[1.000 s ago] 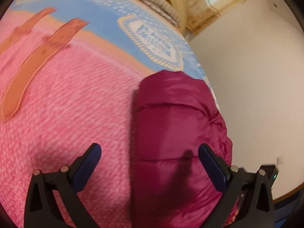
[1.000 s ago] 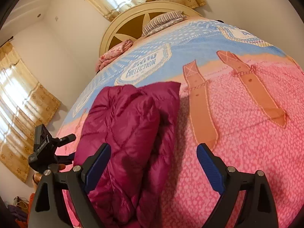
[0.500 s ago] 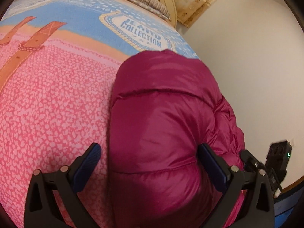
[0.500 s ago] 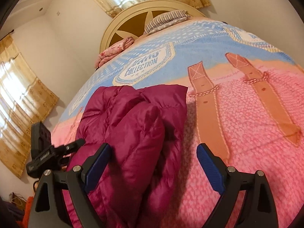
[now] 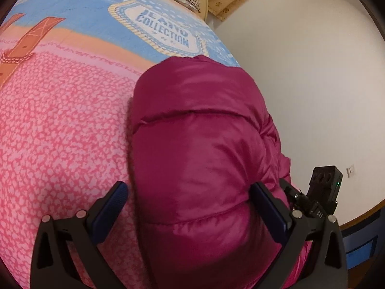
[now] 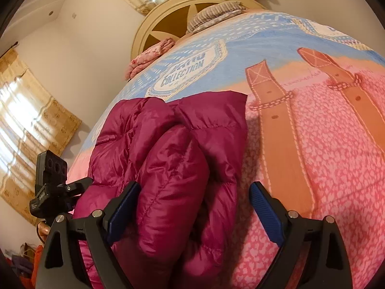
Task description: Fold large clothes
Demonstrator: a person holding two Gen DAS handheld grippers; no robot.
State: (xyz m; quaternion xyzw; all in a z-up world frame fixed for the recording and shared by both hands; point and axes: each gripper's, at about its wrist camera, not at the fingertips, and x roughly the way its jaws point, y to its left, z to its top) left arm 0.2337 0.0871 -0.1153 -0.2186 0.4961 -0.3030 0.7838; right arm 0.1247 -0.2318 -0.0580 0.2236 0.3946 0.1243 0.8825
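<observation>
One folded jacket (image 6: 173, 159) lies lengthwise toward headboard (image 6: 168, 26).

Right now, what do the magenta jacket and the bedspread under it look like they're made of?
The jacket looks like thin, glossy nylon-type shell over puffy filling: sheen, stitched quilt lines, fine crinkles. The bedspread looks like matte printed cotton-type fabric, with no sheen and flat printed straps; the exact fibre is unclear.
</observation>
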